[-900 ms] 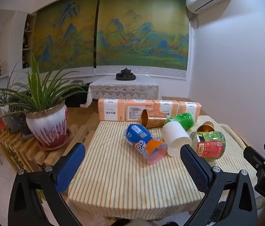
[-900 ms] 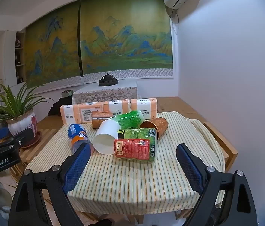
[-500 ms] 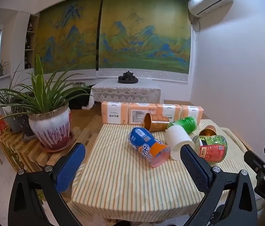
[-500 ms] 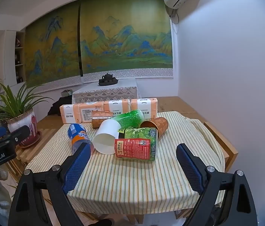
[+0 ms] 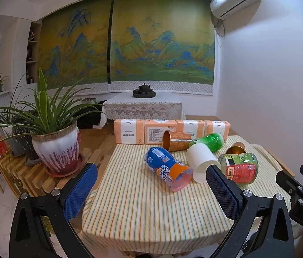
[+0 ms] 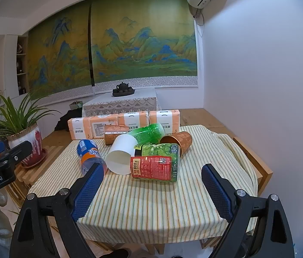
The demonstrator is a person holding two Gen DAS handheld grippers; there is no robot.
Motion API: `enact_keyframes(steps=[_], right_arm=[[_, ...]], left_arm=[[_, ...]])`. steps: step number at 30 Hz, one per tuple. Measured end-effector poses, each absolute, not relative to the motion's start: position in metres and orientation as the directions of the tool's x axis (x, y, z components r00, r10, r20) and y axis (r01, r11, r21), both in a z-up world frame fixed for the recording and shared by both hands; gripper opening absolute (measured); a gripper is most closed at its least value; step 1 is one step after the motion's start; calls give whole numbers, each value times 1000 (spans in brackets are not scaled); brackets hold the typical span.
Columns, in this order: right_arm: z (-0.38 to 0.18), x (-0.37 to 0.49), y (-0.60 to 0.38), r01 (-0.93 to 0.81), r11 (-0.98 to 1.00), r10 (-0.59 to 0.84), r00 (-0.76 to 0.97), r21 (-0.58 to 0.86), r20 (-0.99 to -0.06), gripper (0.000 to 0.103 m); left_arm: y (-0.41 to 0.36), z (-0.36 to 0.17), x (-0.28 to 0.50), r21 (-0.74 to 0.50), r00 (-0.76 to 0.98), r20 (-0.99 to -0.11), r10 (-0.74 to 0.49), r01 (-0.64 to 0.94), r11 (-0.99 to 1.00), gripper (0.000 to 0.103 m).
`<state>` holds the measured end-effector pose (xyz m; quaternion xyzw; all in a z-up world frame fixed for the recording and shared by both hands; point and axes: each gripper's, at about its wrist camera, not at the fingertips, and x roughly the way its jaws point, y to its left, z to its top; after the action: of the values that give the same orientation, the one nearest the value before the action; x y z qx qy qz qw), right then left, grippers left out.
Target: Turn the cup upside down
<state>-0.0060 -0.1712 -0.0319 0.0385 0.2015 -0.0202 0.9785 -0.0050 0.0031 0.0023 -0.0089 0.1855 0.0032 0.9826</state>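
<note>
Both tongs, left (image 5: 151,187) and right (image 6: 152,190), gape wide, empty; the white paper cup (image 6: 120,153) lies sideways mid-desk, 6 cups crowded; grabbing it risks nudging the red-green cup (image 6: 156,161) at 3 o'clock

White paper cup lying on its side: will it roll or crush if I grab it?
The white paper cup looks thin-walled and empty, so probably light and crushable. Lying tapered, it would likely roll in a curve, though neighbouring cups may block it.
</note>
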Motion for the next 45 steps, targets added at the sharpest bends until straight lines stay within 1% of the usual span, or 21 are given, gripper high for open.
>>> enact_keyframes(steps=[14,35,41,45], right_arm=[[-33,-8,-175,57,995,-20,917,81,-399,90],[-39,-3,-179,58,994,-15,908,90,-418,90],[-41,3,-183,62,994,-17,903,92,-429,90],[-44,6,-188,68,993,-18,897,98,-441,90]], left_arm=[[6,4,-7,-20,933,-361,1,-9,1000,102],[-1,0,4,-11,920,-392,-7,3,1000,102],[-5,-3,20,2,908,-419,-12,15,1000,102],[-4,-8,38,-7,883,-470,-26,26,1000,102]])
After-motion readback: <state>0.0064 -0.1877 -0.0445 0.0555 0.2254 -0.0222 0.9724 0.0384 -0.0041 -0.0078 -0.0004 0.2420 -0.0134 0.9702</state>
